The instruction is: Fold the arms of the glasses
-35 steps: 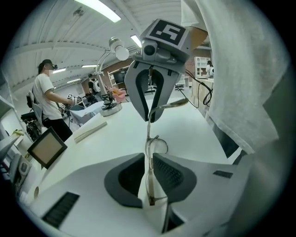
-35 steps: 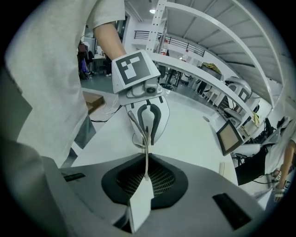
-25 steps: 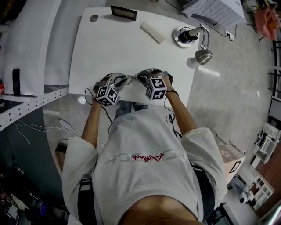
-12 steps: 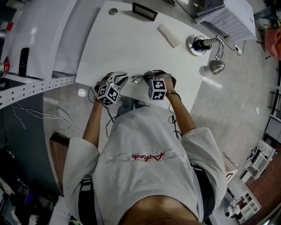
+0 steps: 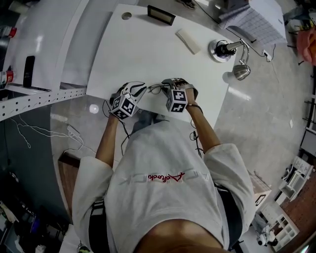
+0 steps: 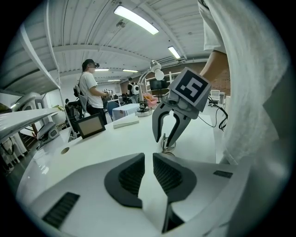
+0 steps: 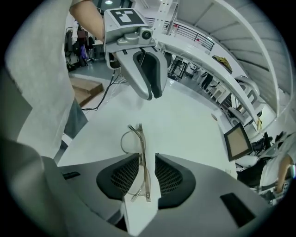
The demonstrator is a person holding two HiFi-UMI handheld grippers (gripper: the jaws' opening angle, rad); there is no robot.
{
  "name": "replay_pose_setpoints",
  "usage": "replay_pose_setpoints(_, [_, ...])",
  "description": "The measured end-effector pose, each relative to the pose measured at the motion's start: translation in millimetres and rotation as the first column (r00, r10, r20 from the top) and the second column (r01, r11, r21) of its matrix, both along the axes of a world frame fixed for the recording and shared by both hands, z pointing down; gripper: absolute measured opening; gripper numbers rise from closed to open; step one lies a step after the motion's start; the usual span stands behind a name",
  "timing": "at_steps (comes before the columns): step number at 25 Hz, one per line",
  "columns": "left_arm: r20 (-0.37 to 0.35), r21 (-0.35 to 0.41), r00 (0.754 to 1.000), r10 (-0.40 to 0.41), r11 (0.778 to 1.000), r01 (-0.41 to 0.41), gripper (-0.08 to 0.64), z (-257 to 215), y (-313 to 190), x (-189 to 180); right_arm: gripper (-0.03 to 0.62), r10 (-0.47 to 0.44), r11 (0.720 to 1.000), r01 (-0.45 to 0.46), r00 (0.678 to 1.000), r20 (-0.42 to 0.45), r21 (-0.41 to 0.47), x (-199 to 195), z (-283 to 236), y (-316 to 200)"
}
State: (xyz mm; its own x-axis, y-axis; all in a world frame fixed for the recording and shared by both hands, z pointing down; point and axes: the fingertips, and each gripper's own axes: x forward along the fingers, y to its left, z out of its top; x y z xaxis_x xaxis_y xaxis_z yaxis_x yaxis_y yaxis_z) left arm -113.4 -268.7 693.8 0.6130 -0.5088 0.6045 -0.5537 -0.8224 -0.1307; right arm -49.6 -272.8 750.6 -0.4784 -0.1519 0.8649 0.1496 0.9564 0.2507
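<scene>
The thin clear-framed glasses point(image 7: 138, 143) lie on the white table point(image 5: 143, 54) near its front edge, also seen as glasses point(image 5: 157, 89) from the head view. My right gripper point(image 7: 147, 162) points steeply down over them. Its jaws have just been opening, and the frame lies between the pads without being pressed. From the left gripper view, the right gripper point(image 6: 167, 139) stands with its fingers spread above the glasses point(image 6: 167, 149). My left gripper point(image 6: 148, 159) hovers just left of them, with a narrow gap between its pads and nothing in it.
A desk lamp point(image 5: 232, 54) stands at the table's far right. A white block point(image 5: 188, 40) and a small screen point(image 5: 161, 14) sit at the back, near a cable hole point(image 5: 127, 16). A person point(image 6: 90, 92) stands far beyond the table. Shelving point(image 5: 29, 99) runs along the left.
The head view has shifted. Both grippers stay at the table's front edge by the glasses; the left one has rolled a little and the right has sunk slightly.
</scene>
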Motion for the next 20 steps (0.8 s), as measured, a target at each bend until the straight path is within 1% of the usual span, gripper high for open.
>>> replay_pose_setpoints(4, [0.0, 0.013, 1.0, 0.015, 1.0, -0.015, 0.083, -4, -4, 6, 0.126, 0.019, 0.999, -0.02, 1.0, 0.017, 0.033, 4, -11, -6])
replay_pose_setpoints(9, [-0.035, 0.024, 0.999, 0.019, 1.0, -0.018, 0.083, -14, -8, 19, 0.123, 0.092, 0.993, -0.098, 0.992, 0.088, 0.066, 12, -30, -10])
replay_pose_setpoints(10, [-0.041, 0.029, 0.999, 0.024, 0.999, -0.023, 0.081, -17, -11, 23, 0.093, 0.108, 0.99, -0.116, 0.989, 0.101, 0.076, 15, -34, -11])
replay_pose_setpoints(13, [-0.063, 0.04, 0.997, 0.035, 0.999, -0.033, 0.06, -23, -14, 37, 0.036, 0.142, 0.983, -0.156, 0.981, 0.134, 0.095, 25, -45, -9])
replay_pose_setpoints(17, [-0.096, 0.028, 0.993, 0.063, 0.998, -0.061, 0.029, -29, -10, 63, 0.025, 0.187, 0.975, -0.203, 0.968, 0.17, 0.086, 37, -55, -1])
replay_pose_setpoints(19, [-0.121, 0.019, 0.99, 0.076, 0.997, -0.074, 0.029, -33, -10, 75, 0.023, 0.222, 0.968, -0.241, 0.952, 0.21, 0.073, 42, -64, -2])
replay_pose_setpoints(20, [-0.14, 0.014, 0.988, 0.072, 0.997, -0.071, 0.029, -36, -11, 81, 0.023, 0.249, 0.961, -0.269, 0.938, 0.24, 0.057, 44, -70, -3])
